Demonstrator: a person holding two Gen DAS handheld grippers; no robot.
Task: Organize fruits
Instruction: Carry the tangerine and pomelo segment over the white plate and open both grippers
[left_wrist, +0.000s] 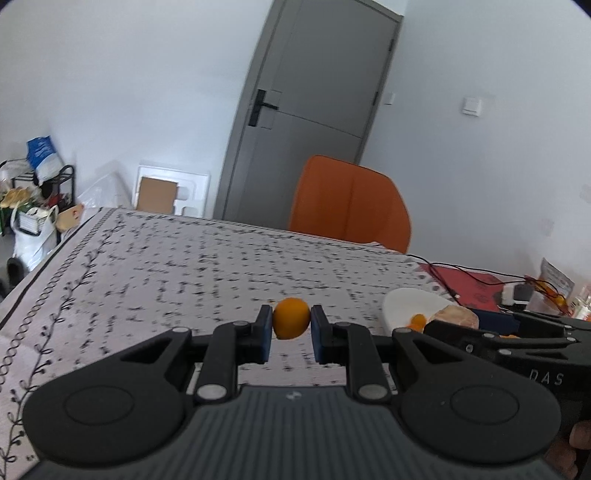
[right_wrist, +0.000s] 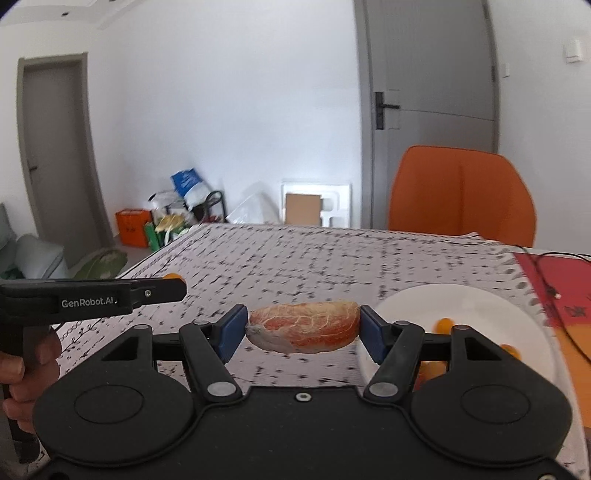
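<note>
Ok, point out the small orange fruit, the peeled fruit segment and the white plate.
small orange fruit (left_wrist: 291, 318), left wrist view, middle of its skin between the pads.
peeled fruit segment (right_wrist: 303, 327), right wrist view, middle of its orange flesh.
white plate (right_wrist: 476, 306), right wrist view, bare upper part of the dish.

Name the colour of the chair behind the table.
Orange; the chair shows best in the right wrist view.

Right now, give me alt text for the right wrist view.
The right gripper clamps a peeled citrus segment end to end above a patterned tablecloth. A white plate with small orange fruits lies to the right; the left gripper, in a hand, enters from the left.
</note>
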